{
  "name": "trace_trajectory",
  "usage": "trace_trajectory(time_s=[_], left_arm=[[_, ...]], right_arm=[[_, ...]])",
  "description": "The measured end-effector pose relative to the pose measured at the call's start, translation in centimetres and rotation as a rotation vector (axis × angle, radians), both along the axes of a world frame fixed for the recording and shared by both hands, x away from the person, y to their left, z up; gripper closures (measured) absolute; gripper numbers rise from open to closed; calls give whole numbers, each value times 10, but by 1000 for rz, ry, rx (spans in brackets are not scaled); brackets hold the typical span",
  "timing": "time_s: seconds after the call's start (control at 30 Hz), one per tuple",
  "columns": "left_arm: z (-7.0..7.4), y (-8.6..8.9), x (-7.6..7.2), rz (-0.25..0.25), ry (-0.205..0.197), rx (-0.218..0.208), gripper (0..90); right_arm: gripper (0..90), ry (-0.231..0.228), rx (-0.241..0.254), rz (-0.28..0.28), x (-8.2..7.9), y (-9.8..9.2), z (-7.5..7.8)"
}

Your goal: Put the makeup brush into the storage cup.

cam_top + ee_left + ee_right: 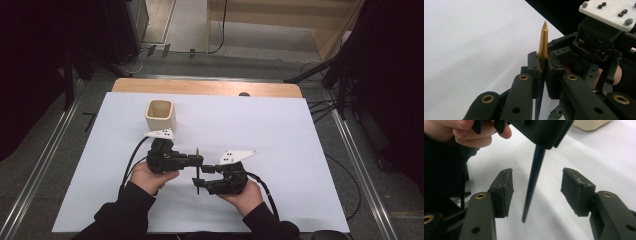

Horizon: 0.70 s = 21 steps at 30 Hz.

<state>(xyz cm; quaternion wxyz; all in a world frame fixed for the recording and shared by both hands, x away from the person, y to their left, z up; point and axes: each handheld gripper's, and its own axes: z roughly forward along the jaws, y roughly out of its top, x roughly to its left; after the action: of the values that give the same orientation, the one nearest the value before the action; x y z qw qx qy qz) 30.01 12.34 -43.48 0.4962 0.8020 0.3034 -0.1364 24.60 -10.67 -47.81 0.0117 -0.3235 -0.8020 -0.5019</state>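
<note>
1. Table [280, 130], white top; person's hands at the near edge.
2. Cream square cup [160, 116], upright, beyond the left gripper.
3. Left gripper [199, 160]: jaws clamped on the pen.
4. Right gripper [537, 192]: jaws parted, pads clear of the shaft between them.
5. Pen [543, 42], gold tip, black shaft, held above the table between both grippers.

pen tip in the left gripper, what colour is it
Gold, tapering to a point; the pen shows best in the left gripper view.
</note>
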Motion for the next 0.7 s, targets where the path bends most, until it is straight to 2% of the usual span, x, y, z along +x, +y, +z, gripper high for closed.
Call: trace_trajectory(time_s=[0.23, 0.33, 0.43, 0.6, 0.67, 0.7], left_arm=[[2, 3, 1, -10, -9, 21, 838], [2, 4, 0, -9, -12, 32, 838], [3, 7, 0, -3, -19, 36, 838], [3, 9, 0, -4, -26, 46, 838], [3, 9, 1, -6, -26, 48, 838], [3, 9, 1, -6, -26, 48, 838]], right_arm=[[363, -44, -51, 11, 0, 0, 0], [359, -50, -53, 13, 0, -1, 0], [350, -77, -59, 22, 0, -4, 2], [307, -84, -67, 20, 2, -7, 3], [288, -105, -102, 23, 2, -6, 2], [288, -105, -102, 23, 2, -6, 2]])
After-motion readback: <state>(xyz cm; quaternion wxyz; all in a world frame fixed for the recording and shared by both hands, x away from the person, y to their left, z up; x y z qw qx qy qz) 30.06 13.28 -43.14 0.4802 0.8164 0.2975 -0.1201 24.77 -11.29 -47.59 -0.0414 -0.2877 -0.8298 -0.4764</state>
